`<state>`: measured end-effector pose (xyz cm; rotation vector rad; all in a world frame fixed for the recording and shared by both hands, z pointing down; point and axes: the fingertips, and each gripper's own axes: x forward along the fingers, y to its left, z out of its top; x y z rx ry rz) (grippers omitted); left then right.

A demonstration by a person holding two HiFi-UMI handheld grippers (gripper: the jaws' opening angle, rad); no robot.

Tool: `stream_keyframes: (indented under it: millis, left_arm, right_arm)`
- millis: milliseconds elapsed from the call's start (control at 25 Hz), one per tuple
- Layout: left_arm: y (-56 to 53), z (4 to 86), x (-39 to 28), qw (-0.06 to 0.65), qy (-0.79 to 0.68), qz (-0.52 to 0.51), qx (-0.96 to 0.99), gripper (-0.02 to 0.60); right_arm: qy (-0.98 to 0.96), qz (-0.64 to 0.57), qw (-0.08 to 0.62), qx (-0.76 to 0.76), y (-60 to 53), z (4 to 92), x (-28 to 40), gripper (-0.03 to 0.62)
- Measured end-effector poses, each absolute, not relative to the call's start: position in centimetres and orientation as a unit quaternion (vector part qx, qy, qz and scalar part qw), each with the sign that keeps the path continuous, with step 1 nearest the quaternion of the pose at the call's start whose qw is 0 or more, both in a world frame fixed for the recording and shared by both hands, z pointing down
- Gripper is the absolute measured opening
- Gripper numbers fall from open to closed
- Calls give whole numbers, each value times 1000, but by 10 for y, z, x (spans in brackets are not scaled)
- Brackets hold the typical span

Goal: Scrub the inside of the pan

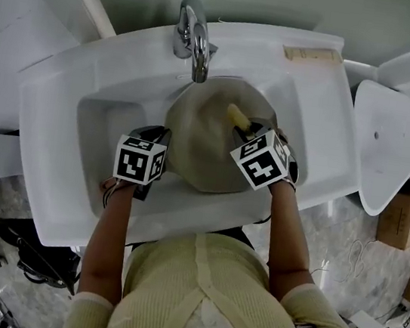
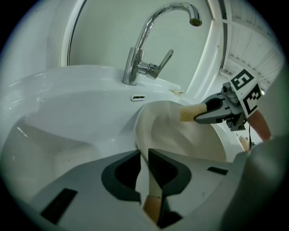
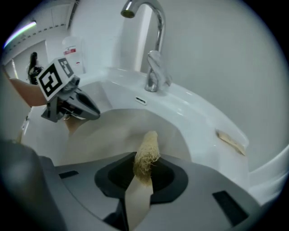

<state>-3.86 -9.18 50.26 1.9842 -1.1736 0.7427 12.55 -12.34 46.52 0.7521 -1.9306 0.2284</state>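
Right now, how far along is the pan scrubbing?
Done: the pan sits tipped in the sink, its rim clamped by the left tongs. In hand: the right tongs grip a loofah scrubber over its inside. Left: no suds or water show, so scrubbing likely remains.

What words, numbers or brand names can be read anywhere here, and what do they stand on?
No text here can be read.
Left marker cube and right marker cube: black-and-white square patterns only, no letters.
White bottle beside the sink: red print, too blurred to read.
Cardboard boxes: no print can be made out.
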Motion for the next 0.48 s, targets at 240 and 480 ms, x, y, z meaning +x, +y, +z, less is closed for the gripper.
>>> stream_keyframes:
  millis: [240,480]
  left_arm:
    - [-92,502,-39,351,-454,288,767,101]
    - [-92,503,-38,353,-453,286,767,101]
  right_arm:
    - [-751,56,519,404,-155,463,150,91]
    - [-714,8,536,450,-171,467,155,91]
